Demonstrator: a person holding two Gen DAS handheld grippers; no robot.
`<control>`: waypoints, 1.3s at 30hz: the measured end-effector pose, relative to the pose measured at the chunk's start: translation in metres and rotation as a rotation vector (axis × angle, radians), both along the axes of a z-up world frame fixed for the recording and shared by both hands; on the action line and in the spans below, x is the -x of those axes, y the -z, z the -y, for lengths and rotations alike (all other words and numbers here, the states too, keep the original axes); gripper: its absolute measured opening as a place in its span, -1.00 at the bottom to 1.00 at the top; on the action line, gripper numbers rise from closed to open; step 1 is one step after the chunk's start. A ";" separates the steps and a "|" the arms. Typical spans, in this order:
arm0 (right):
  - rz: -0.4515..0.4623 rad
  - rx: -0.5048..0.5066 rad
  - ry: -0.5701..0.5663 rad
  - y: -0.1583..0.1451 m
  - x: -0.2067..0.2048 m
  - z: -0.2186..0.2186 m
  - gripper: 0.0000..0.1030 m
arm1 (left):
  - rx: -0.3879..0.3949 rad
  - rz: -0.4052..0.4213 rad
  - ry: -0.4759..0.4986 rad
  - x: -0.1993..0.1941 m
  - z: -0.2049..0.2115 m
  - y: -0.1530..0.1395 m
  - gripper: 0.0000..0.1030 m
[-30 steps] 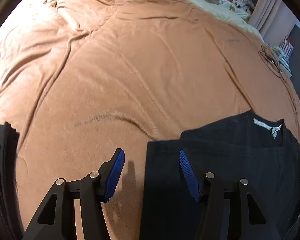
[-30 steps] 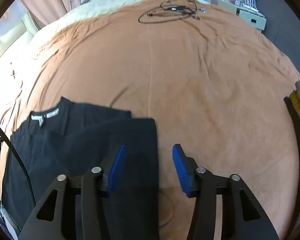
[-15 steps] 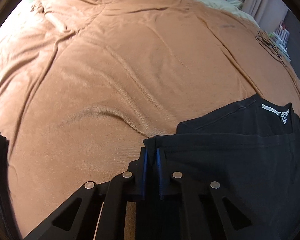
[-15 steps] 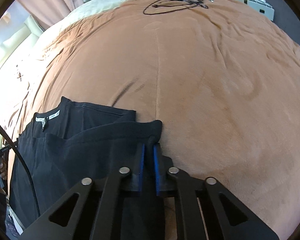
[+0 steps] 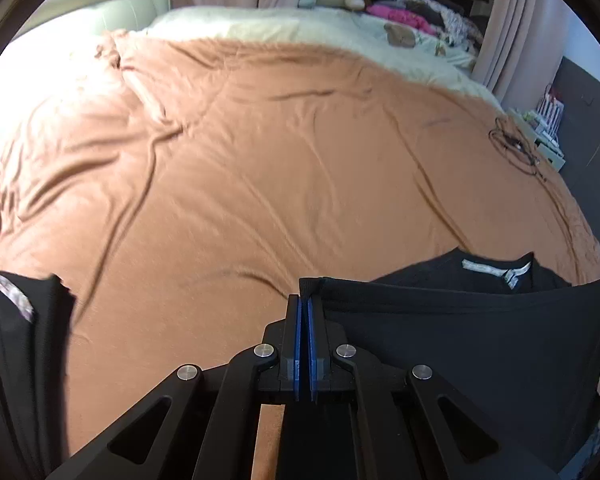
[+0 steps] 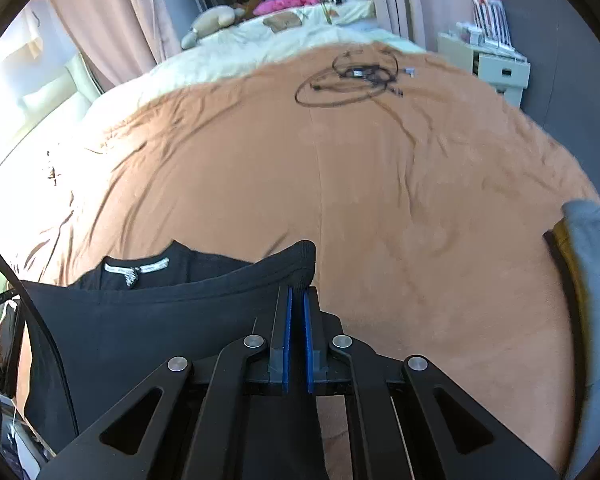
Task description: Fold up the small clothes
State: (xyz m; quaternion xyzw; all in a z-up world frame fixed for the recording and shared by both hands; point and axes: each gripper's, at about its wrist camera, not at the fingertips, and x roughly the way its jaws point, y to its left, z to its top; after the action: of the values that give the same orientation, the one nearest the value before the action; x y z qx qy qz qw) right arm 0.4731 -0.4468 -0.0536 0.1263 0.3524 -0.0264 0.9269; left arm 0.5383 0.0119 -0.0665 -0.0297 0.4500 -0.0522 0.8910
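Both grippers have closed and risen since a second ago: then their jaws stood apart over the flat black garment, and now each is clenched on a corner of its near hem. The left gripper (image 5: 304,312) pinches the left corner and the right gripper (image 6: 296,300) the right corner, so the black garment (image 5: 460,344) hangs as a slack sheet between them, its labelled collar still lying on the blanket at about 1 o'clock in the left view and 10 o'clock in the right.

Each pinch sits close to the fabric's edge, so a corner could slip out if the hem is pulled taut; if one hand leads, the fold would probably land skewed.

Beyond the collar the brown blanket (image 5: 280,168) runs wide and bare toward 12 o'clock, leaving ample room to carry the hem forward. A coil of cable (image 6: 352,76) lies far off at 12 o'clock in the right view. Folded dark clothes (image 5: 16,340) sit at 9 o'clock, a grey-and-yellow pile (image 6: 588,280) at 3 o'clock.
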 end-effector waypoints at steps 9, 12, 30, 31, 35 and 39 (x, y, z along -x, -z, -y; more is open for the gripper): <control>0.077 0.013 0.026 -0.027 0.026 -0.003 -0.97 | 0.003 0.082 -0.029 -0.001 -0.003 -0.043 -0.95; 0.084 0.022 0.032 -0.030 0.021 -0.004 -0.97 | 0.004 0.090 -0.040 -0.009 -0.004 -0.045 -0.95; -0.089 0.042 0.057 0.042 -0.105 0.005 -0.95 | -0.060 -0.108 -0.060 -0.101 0.012 0.062 -0.94; -0.110 0.054 0.064 0.047 -0.111 0.004 -0.92 | -0.055 -0.153 -0.072 -0.105 0.012 0.072 -0.93; -0.155 0.098 0.084 0.056 -0.118 0.000 0.09 | -0.033 -0.170 -0.081 -0.100 0.013 0.079 -0.76; -0.112 0.055 0.051 0.044 -0.104 -0.006 0.23 | -0.007 -0.145 -0.069 -0.081 0.019 0.071 -0.13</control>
State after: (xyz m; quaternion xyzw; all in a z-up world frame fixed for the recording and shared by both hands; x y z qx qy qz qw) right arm 0.5770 -0.4405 -0.0975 0.1082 0.3997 -0.0668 0.9078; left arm 0.6196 -0.0067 -0.1374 -0.0457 0.5124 -0.0175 0.8573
